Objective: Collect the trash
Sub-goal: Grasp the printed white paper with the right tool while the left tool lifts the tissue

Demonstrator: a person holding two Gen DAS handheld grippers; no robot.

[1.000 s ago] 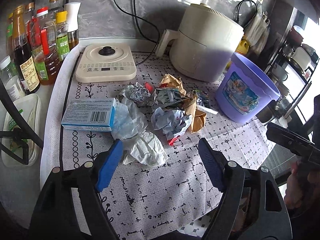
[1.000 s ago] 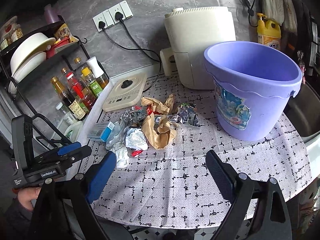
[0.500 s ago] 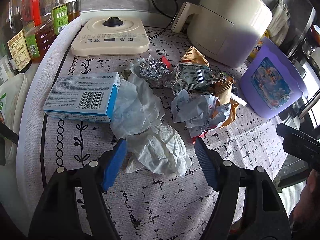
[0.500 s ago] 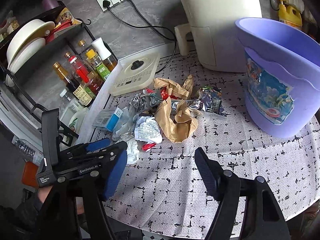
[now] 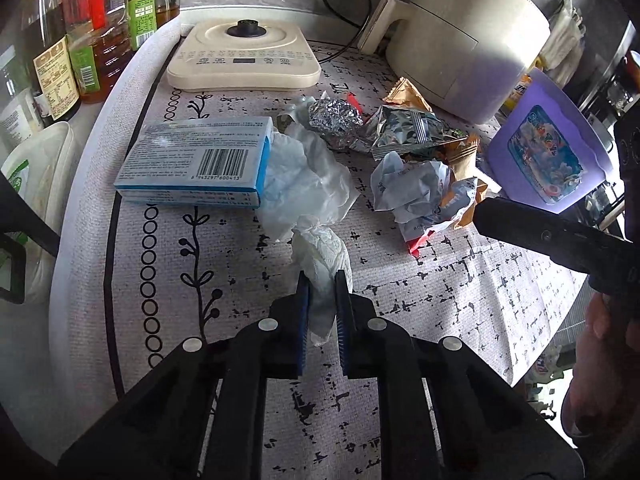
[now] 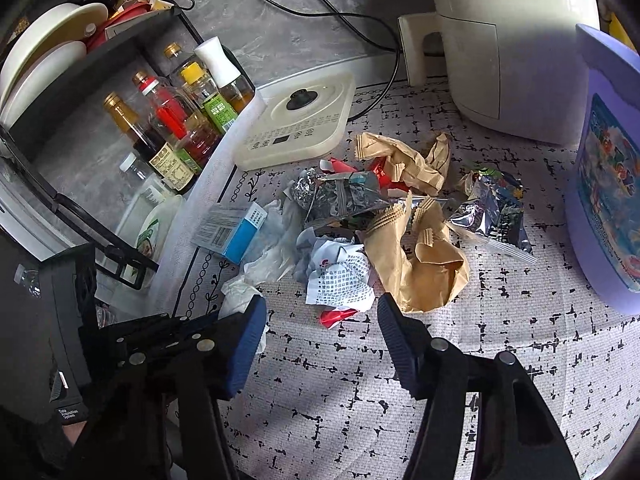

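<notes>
1. Bare counter lies open between the trash pile and the purple bucket.
2. Behind the pile, the induction cooker and air fryer block passage.

box left of wrappers, bucket right, cooker behind

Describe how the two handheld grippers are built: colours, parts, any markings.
The left gripper and the right gripper share one build: matte black plastic linkage arms with round silver rivets, ending in flat blue ribbed fingers. In the right wrist view, the left gripper's black body carries small white lettering, too small to read surely. No cables or sleeves show; a bare hand shows at the frame edge.
</notes>
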